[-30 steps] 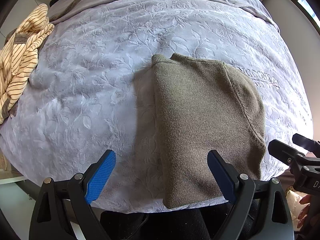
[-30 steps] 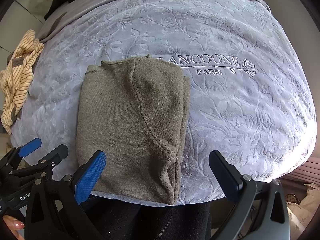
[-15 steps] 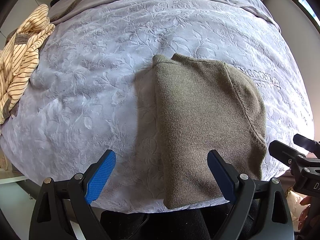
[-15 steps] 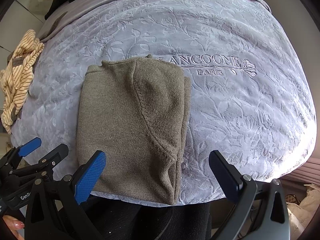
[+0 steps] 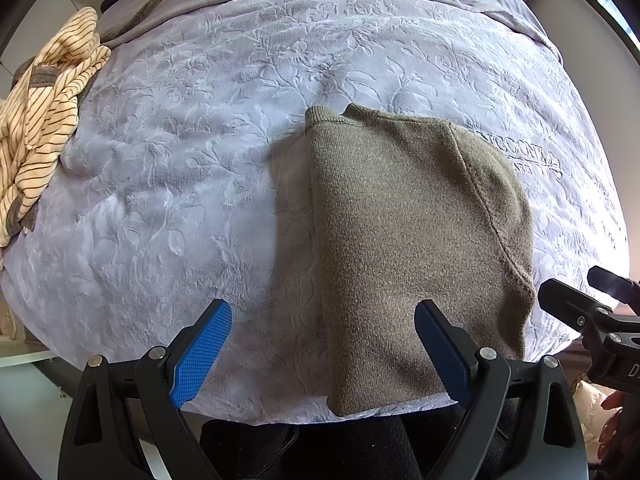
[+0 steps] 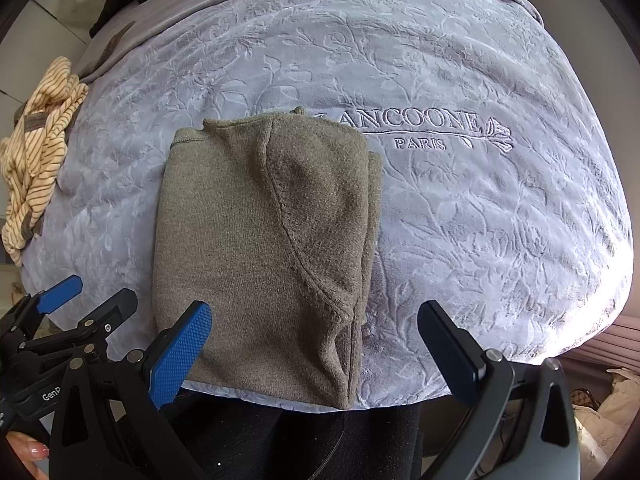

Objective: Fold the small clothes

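While both grippers' jaws gape empty, a striped garment (image 5: 44,128) lies well left of the folded sweater (image 5: 404,248).

A home bedroom: a bed under a plush embossed blanket (image 6: 460,208), clothes (image 5: 40,128) heaped on it.

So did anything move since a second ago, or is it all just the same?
Almost nothing changed. The left gripper and right gripper stay open, holding nothing, near the bed's edge. The folded olive sweater lies where it was on the grey blanket, and the striped garment is untouched.
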